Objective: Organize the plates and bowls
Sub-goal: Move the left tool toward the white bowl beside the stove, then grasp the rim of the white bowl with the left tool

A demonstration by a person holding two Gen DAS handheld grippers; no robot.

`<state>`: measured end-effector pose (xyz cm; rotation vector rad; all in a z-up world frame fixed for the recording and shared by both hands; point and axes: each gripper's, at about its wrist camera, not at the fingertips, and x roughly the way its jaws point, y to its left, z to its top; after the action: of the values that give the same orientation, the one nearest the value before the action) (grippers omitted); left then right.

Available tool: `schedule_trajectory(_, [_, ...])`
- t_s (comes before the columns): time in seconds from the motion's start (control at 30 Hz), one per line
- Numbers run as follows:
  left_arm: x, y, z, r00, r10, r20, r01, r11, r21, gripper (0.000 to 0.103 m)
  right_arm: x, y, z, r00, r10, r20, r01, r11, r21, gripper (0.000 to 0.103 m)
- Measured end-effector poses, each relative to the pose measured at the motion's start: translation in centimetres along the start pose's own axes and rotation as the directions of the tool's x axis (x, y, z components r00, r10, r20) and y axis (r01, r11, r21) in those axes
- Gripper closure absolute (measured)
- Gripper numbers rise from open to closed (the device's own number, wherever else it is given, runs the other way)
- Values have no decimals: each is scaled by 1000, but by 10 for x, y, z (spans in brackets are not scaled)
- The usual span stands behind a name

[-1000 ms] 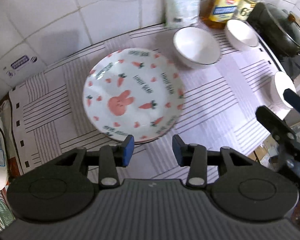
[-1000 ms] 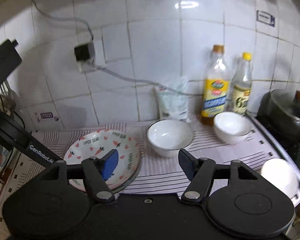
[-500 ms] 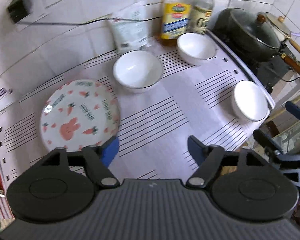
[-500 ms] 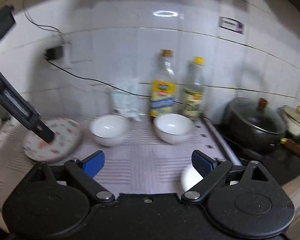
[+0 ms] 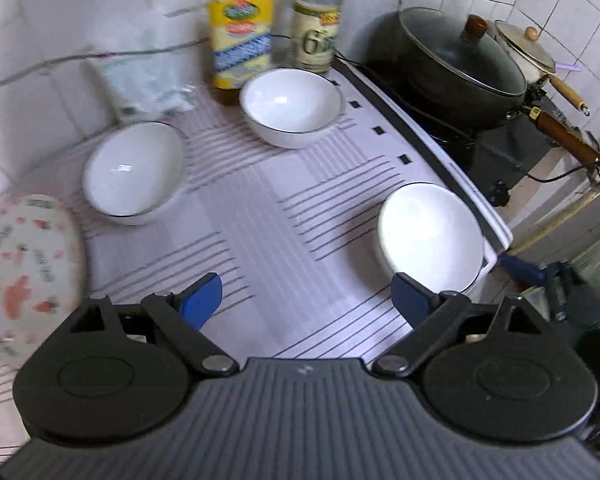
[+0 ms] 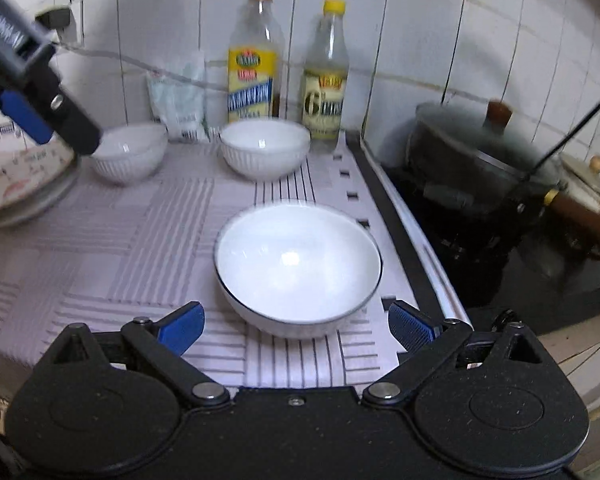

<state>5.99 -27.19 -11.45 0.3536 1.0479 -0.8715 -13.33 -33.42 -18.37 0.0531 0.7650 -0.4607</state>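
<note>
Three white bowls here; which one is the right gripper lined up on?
The near bowl by the mat's stove-side edge, directly ahead of the open right gripper; the other two bowls sit back near the bottles.

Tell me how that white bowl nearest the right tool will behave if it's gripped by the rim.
The nearest bowl looks like glazed ceramic, so probably rigid, breakable and slippery against the right tool pads. Its rounded underside and narrow foot suggest it may tip or rock if pushed. It sits close to the mat edge, so a shove risks sliding it off.

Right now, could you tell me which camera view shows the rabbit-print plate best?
The left wrist view: the plate shows its printed face from above, though blurred and cropped. The right wrist view catches only an edge-on sliver, beside the left gripper.
</note>
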Motion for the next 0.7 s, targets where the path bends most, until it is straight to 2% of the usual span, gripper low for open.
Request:
schedule_trajectory(0.23, [68, -28, 3, 997, -60, -56, 59, 998, -19, 16, 38, -7, -13, 998, 59, -30, -58, 998, 34, 3])
schedule_trajectory(0.3, [81, -33, 3, 995, -76, -70, 74, 997, -19, 23, 44, -9, -15, 998, 66, -9, -65, 997, 34, 3])
schedule_trajectory(0.37, [91, -38, 5, 994, -63, -95, 64, 998, 6, 43, 47, -9, -15, 997, 72, 15, -72, 997, 33, 3])
schedule_trajectory(0.43, [97, -40, 7, 994, -58, -98, 58, 998, -4, 44, 52, -8, -15, 996, 89, 23, -90, 996, 23, 3])
schedule_trajectory(0.5, [103, -40, 10, 991, -80, -110, 78, 997, -22, 56, 57, -9, -12, 995, 91, 35, -92, 995, 23, 3])
schedule_trajectory(0.57, [109, -41, 12, 985, -107, -134, 103, 994, -35, 79, 61, -11, -10, 994, 103, 45, -104, 994, 32, 3])
schedule_trajectory(0.6, [112, -41, 12, 981, -126, -145, 121, 992, -44, 85, 62, -12, -10, 993, 106, 51, -108, 994, 29, 3])
schedule_trajectory(0.63, [114, -40, 13, 978, -145, -148, 139, 989, -53, 89, 63, -11, -11, 993, 105, 57, -107, 994, 26, 3])
schedule_trajectory(0.7, [112, -42, 13, 980, -144, -138, 138, 989, -47, 90, 65, -11, -11, 992, 106, 66, -107, 994, 20, 3])
